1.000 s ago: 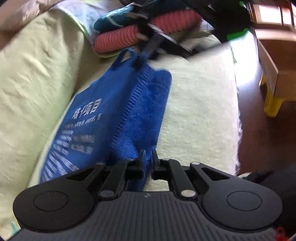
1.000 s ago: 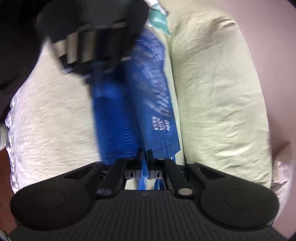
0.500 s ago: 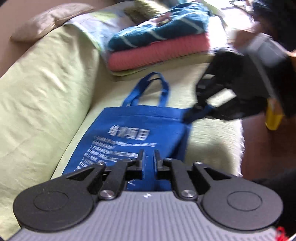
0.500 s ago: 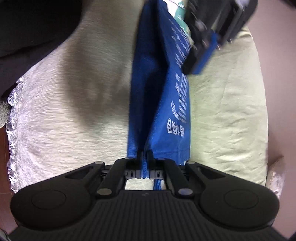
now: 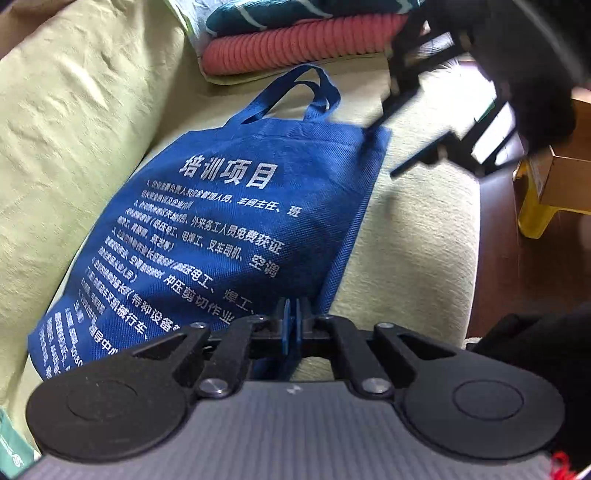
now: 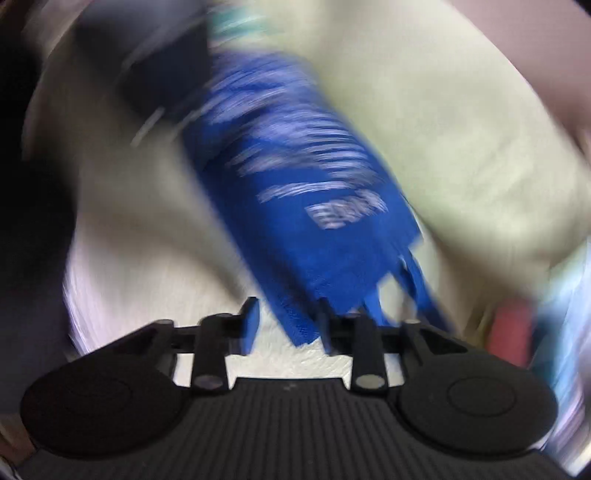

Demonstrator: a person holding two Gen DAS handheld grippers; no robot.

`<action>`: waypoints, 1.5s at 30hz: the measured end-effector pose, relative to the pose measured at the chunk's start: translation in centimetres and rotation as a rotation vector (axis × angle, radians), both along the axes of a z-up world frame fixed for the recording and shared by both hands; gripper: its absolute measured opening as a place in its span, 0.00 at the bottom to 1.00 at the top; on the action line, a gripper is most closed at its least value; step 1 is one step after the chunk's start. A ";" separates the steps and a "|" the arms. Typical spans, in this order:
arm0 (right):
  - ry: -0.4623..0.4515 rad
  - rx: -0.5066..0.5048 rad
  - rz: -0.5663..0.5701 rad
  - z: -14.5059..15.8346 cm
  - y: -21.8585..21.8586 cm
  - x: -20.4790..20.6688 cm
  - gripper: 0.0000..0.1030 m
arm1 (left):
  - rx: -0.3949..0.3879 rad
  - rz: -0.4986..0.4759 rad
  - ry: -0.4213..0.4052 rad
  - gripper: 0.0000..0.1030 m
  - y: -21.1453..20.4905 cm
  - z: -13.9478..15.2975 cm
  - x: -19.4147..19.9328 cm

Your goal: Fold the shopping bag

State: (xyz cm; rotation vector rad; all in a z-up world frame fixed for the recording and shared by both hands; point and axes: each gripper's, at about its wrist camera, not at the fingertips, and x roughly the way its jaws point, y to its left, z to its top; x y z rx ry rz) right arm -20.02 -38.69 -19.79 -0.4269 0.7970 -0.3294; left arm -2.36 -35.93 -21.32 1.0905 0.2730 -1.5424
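Observation:
A blue shopping bag (image 5: 225, 229) with white printed text lies flat on the pale green sofa seat (image 5: 413, 251), handles (image 5: 295, 92) toward the far end. My left gripper (image 5: 294, 314) is shut on the bag's near bottom edge. In the blurred right wrist view my right gripper (image 6: 288, 325) is open, its jaws apart around the bag's top corner (image 6: 299, 325) without pinching it; the bag (image 6: 295, 192) stretches away from it. The right gripper also shows in the left wrist view (image 5: 402, 99), blurred, above the bag's far right corner.
Folded pink (image 5: 295, 48) and teal (image 5: 288, 14) knitwear lies stacked past the handles. The sofa back cushion (image 5: 66, 129) runs along the left. A cardboard box (image 5: 565, 177) on a yellow stool (image 5: 532, 218) stands on the dark wood floor at right.
The bag went from hanging stretched between both grippers to lying flat on the seat. My right gripper opened and let go of the top corner. My left gripper kept its grip.

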 end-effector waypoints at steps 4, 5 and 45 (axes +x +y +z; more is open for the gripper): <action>0.086 -0.168 0.068 -2.2 2.8 1.9 0.28 | 0.003 0.003 0.002 0.00 -0.7 0.6 -0.4; 0.102 -0.203 0.082 -2.9 3.0 2.5 0.28 | 0.000 0.003 -0.008 0.01 -0.6 0.7 -0.6; -0.203 0.280 -0.152 -2.5 2.2 7.4 0.01 | -0.108 -0.163 -0.481 0.10 5.2 -0.3 -2.5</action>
